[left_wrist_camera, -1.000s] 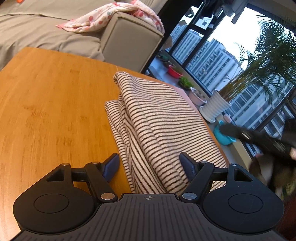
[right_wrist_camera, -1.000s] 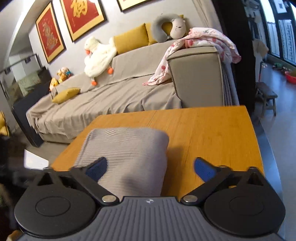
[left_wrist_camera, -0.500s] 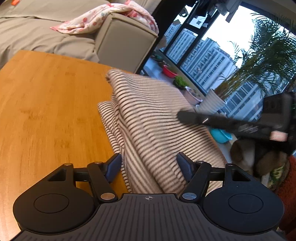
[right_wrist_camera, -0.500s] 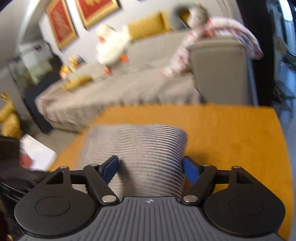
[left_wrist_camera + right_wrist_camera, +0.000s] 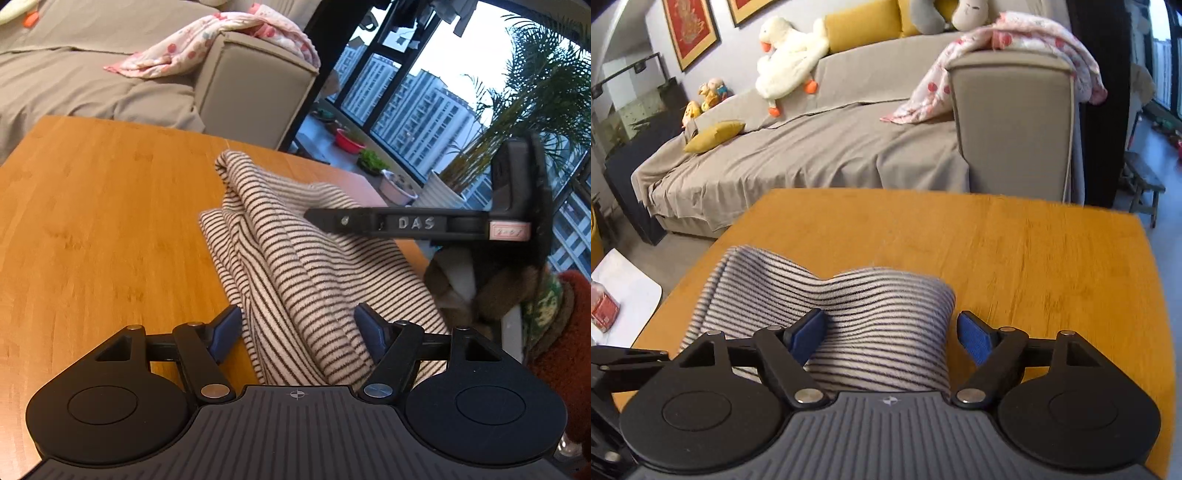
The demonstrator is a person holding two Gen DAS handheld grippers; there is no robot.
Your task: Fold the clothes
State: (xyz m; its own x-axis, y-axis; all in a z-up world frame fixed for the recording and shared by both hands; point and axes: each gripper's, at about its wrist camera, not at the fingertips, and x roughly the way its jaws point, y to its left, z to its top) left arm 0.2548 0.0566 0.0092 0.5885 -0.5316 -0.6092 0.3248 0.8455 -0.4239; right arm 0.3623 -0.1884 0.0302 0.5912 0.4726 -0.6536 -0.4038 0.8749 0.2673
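Between both grippers' point(image 5: 297, 334) point(image 5: 890, 332) parted fingers, seemingly ungripped: striped garment point(image 5: 295, 258)

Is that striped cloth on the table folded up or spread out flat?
Folded. The striped cloth lies bunched in several stacked layers on the wooden table, with a rounded doubled edge.

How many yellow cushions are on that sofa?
2: a long yellow cushion on the sofa backrest beside the duck toy; a small one on the seat. Others may be hidden.
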